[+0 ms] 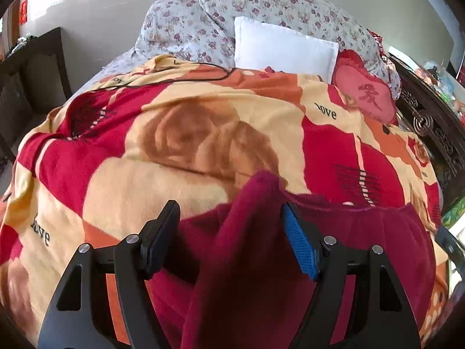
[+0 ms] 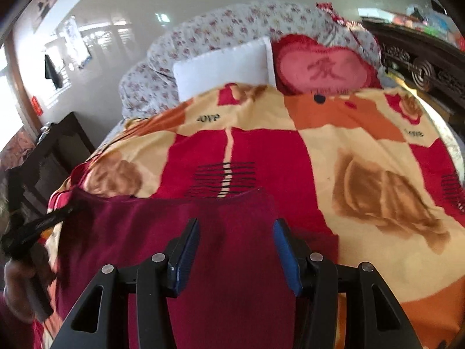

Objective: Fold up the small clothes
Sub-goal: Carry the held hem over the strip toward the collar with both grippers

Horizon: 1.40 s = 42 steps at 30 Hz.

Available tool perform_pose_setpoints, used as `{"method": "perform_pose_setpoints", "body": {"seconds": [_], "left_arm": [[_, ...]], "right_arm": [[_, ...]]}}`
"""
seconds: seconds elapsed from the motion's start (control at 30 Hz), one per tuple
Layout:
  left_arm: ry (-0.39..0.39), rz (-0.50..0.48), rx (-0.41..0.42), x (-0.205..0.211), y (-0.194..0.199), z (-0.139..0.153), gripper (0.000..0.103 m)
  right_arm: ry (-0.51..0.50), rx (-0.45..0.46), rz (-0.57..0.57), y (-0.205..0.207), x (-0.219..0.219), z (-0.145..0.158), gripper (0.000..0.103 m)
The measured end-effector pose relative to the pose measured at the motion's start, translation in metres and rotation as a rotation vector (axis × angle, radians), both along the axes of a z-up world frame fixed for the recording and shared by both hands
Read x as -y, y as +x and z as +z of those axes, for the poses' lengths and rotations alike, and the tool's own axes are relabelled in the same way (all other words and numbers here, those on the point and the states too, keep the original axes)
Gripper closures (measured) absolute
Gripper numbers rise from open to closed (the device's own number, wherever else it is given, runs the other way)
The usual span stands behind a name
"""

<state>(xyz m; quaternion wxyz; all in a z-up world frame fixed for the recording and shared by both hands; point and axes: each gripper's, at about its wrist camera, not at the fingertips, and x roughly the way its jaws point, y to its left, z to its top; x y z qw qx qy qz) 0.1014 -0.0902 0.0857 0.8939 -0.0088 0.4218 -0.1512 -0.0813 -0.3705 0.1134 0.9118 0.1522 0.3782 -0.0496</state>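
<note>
A dark red knit garment lies spread on the patterned blanket, near the bed's front edge. In the right wrist view my right gripper hovers over its right part, jaws open, the cloth flat beneath and not pinched. In the left wrist view a raised fold of the garment stands up between the fingers of my left gripper. Its jaws are wide apart and the left pad is clear of the cloth. The left gripper also shows at the garment's left corner, with a hand behind it.
At the head of the bed are a white pillow, a red heart cushion and a floral quilt. Carved dark wood furniture runs along the right side. A dark chair stands at the left. A black cable crosses the blanket.
</note>
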Motion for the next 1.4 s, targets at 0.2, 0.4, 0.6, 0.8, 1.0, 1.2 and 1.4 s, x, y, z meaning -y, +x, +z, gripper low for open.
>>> {"method": "perform_pose_setpoints", "body": {"seconds": [0.2,0.4,0.6,0.8,1.0,1.2,1.4], "left_arm": [[0.008,0.058,-0.021,0.001,0.021,-0.004,0.03],[0.039,0.091,-0.09,-0.001,0.041,-0.022,0.03],[0.04,0.084,-0.078,-0.003,0.035,-0.019,0.03],[0.002,0.069,-0.078,-0.011,0.02,-0.006,0.03],[-0.043,0.029,-0.071,-0.023,-0.008,0.008,0.03],[-0.057,-0.02,-0.066,-0.037,-0.053,0.011,0.03],[-0.059,-0.031,-0.121,-0.047,-0.084,-0.008,0.03]], "right_arm": [[-0.039,-0.031,-0.035,-0.009,0.005,-0.009,0.055],[0.035,-0.096,-0.073,-0.002,0.016,-0.046,0.063],[0.02,-0.115,-0.066,-0.005,0.014,-0.033,0.063],[-0.001,-0.064,-0.025,-0.018,-0.008,-0.004,0.06],[0.011,-0.069,0.0,-0.032,-0.025,-0.002,0.059],[0.006,-0.081,-0.028,-0.058,-0.023,-0.013,0.057],[0.031,-0.176,-0.06,-0.055,-0.009,-0.044,0.051]]}}
